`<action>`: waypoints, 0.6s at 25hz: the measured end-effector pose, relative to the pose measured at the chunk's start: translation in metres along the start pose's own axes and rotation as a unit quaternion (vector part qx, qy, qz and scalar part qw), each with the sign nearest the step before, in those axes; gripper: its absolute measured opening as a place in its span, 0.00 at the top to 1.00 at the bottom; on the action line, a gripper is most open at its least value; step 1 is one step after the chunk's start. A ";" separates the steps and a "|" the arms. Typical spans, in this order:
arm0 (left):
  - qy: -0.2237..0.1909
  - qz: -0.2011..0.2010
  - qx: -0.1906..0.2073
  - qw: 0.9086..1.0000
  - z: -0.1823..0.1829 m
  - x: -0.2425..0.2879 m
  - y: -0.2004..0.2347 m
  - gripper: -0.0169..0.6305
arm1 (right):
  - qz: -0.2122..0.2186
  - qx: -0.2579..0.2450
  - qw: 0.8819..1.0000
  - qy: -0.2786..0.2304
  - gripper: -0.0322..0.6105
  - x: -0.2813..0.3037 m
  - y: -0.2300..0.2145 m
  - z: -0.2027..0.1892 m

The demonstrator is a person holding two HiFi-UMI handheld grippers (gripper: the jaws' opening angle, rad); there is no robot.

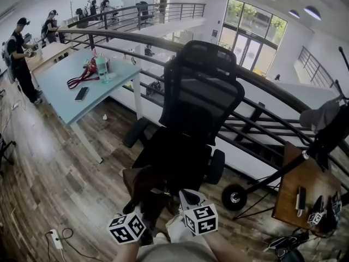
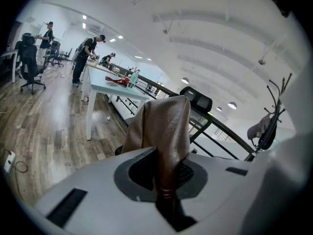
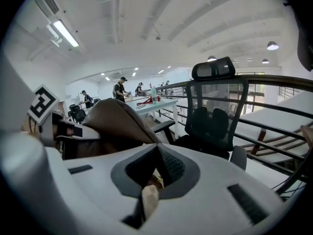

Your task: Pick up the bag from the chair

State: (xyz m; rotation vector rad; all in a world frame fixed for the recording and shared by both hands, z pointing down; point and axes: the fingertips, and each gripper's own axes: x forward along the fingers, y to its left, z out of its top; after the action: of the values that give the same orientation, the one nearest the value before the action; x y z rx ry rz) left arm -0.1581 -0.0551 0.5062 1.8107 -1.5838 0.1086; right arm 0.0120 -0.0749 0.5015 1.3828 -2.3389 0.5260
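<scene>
Left tool (image 2: 168, 190) and right tool (image 3: 146, 195) both pinch the brown bag (image 2: 164, 126), just before the black chair (image 1: 202, 91), over wooden floor (image 1: 54, 162).

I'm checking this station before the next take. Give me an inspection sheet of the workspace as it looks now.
Surface: wooden floor, with a black chair in the middle.
Job's things: brown bag, held in front of the chair.
Clutter: blue table with a phone and a bottle.
Grippers: left gripper tongs shut on the bag; right gripper tongs shut on a pale strip, not identifiable.
Cables: power strip with its cord on the floor.
Surroundings: railing behind the chair, coat stand, people at far desks.
</scene>
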 end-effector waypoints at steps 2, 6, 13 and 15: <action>-0.001 -0.001 0.000 1.000 0.001 0.000 0.000 0.93 | 0.002 0.000 1.000 0.000 0.95 0.001 0.001 0.001; -0.005 -0.002 0.000 1.000 0.004 0.000 0.001 0.93 | 0.003 0.001 1.000 -0.001 0.95 0.003 0.003 0.003; -0.007 0.000 -0.004 1.000 0.005 0.000 0.003 0.93 | 0.008 0.006 1.000 -0.004 0.95 0.006 0.004 0.004; -0.007 0.001 -0.005 1.000 0.006 -0.001 0.004 0.93 | 0.007 0.006 1.000 -0.005 0.95 0.007 0.005 0.004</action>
State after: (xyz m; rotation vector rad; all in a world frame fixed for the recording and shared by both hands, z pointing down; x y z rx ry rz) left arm -0.1638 -0.0577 0.5035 1.8068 -1.5926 0.0897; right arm 0.0041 -0.0796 0.5008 1.3773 -2.3587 0.5410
